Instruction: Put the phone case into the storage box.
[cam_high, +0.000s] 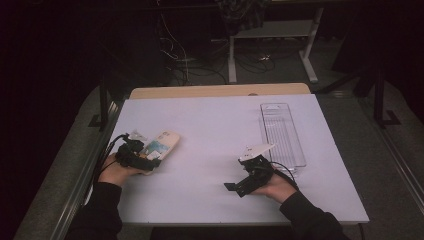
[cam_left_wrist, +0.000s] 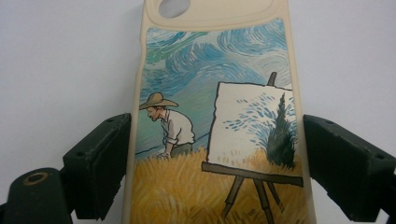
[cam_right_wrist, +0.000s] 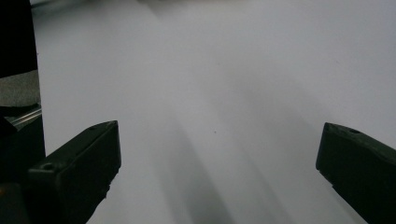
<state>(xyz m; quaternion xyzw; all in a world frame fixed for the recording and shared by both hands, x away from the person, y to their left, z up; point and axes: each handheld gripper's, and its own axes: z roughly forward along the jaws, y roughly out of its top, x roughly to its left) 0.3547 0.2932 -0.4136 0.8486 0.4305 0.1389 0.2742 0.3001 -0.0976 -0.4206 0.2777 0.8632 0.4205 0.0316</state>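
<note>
Here the left gripper (cam_left_wrist: 215, 154) has its jaws spread on both sides of the phone case (cam_left_wrist: 217, 121), which lies flat on the white table (cam_high: 215, 150), while the right gripper (cam_right_wrist: 219, 163) is spread wide over bare table.

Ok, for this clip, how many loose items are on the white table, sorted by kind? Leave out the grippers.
Phone case, cream rim with a painted field scene, lying between the left gripper's jaws: 1
Clear plastic tray, long and empty, beyond the right gripper: 1
Total: 2
</note>
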